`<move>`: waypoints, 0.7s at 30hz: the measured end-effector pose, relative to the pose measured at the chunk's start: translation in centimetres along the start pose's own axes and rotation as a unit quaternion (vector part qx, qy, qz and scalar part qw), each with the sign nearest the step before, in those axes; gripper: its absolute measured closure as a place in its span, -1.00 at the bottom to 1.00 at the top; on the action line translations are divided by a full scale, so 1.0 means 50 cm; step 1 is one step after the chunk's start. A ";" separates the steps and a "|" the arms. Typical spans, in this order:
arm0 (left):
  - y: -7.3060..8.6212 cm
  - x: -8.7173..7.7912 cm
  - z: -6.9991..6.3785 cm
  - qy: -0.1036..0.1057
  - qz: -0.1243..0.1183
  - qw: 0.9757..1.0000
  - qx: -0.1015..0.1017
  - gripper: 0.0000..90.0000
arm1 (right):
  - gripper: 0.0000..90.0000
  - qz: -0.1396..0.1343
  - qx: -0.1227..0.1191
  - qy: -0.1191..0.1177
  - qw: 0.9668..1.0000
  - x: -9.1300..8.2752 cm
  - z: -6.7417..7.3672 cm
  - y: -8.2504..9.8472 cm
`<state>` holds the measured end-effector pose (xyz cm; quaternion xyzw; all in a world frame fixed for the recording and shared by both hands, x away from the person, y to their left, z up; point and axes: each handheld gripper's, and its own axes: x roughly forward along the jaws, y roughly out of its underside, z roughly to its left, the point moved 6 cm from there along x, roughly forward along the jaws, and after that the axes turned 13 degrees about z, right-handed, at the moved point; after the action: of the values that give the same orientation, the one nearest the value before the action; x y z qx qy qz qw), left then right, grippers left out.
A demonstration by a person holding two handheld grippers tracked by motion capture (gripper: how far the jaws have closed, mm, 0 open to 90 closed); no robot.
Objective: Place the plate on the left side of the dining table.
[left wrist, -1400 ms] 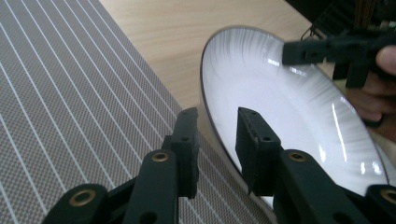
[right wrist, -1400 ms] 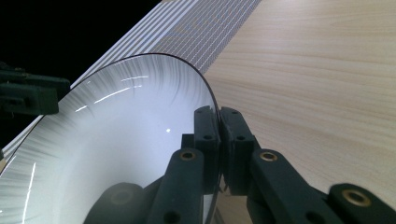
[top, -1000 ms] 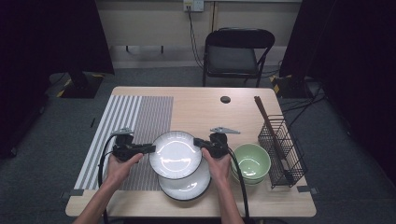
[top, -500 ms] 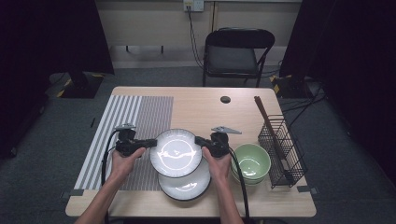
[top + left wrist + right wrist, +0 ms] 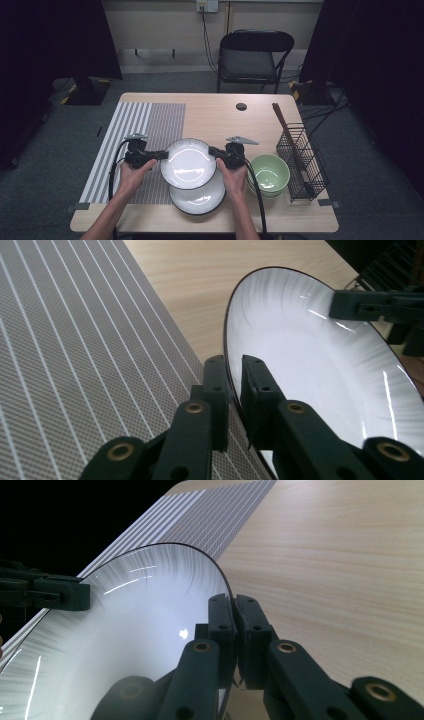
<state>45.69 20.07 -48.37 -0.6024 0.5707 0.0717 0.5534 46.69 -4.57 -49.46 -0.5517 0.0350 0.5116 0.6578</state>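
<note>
Pale wooden table (image 5: 210, 112), striped grey mat (image 5: 150, 125) at left; centre frame, left gripper (image 5: 161, 155) just closed, right gripper (image 5: 214, 151) clamped, pinching opposite rims of round white dark-edged plate (image 5: 188, 163).

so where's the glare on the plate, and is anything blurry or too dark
High view: a soft sheen on the upper plate, room edges sunk in darkness. Left gripper view: thin bright streaks on the plate's far side, nearest jaw parts soft. Right gripper view: a small hotspot near the jaws, upper left corner black.
</note>
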 end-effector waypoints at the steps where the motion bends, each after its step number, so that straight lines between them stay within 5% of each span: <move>1: -0.003 -0.001 0.000 -0.001 -0.002 1.000 -0.002 0.85 | 0.93 -0.003 0.000 0.000 1.000 -0.002 0.001 -0.001; 21: -0.030 -0.017 0.003 -0.011 -0.036 0.999 0.006 0.93 | 0.94 -0.022 -0.012 0.006 1.000 -0.015 0.012 -0.013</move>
<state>46.61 20.29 -46.94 -0.6187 0.5426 0.0554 0.5654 46.48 -4.50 -48.33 -0.5635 0.0208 0.4943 0.6616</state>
